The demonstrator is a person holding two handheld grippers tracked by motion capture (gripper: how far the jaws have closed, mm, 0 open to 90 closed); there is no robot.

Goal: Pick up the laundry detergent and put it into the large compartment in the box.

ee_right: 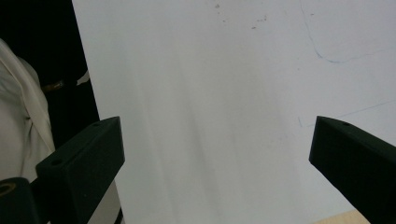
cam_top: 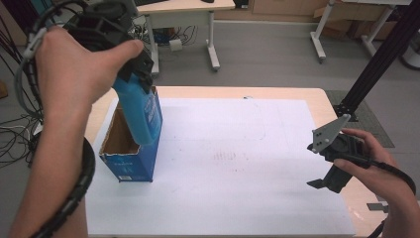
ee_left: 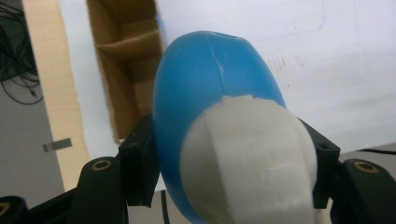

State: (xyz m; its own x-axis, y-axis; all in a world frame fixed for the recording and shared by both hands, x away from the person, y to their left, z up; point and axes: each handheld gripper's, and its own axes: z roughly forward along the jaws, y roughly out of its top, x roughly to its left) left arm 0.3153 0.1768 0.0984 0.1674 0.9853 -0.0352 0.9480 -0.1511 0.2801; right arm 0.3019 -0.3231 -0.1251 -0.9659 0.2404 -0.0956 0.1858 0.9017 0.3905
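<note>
My left gripper (cam_top: 136, 69) is raised at the table's left and is shut on a blue bottle (cam_top: 142, 111) that hangs downward. In the left gripper view the bottle's white cap end (ee_left: 247, 163) sits between the jaws and its blue body (ee_left: 201, 70) points away. Below stands an open blue cardboard box (cam_top: 130, 166) with a brown inside (ee_left: 126, 60). The bottle's lower end is at the box's right rim; I cannot tell whether it is inside. My right gripper (cam_top: 322, 182) is low at the right, open, with nothing between its jaws (ee_right: 217, 154).
A white sheet (cam_top: 237, 163) covers most of the wooden table (cam_top: 341, 198). A black frame post (cam_top: 376, 64) rises at the right. White desks (cam_top: 198, 10) stand on the floor beyond. A small grey strip of tape (cam_top: 376, 207) lies near the right edge.
</note>
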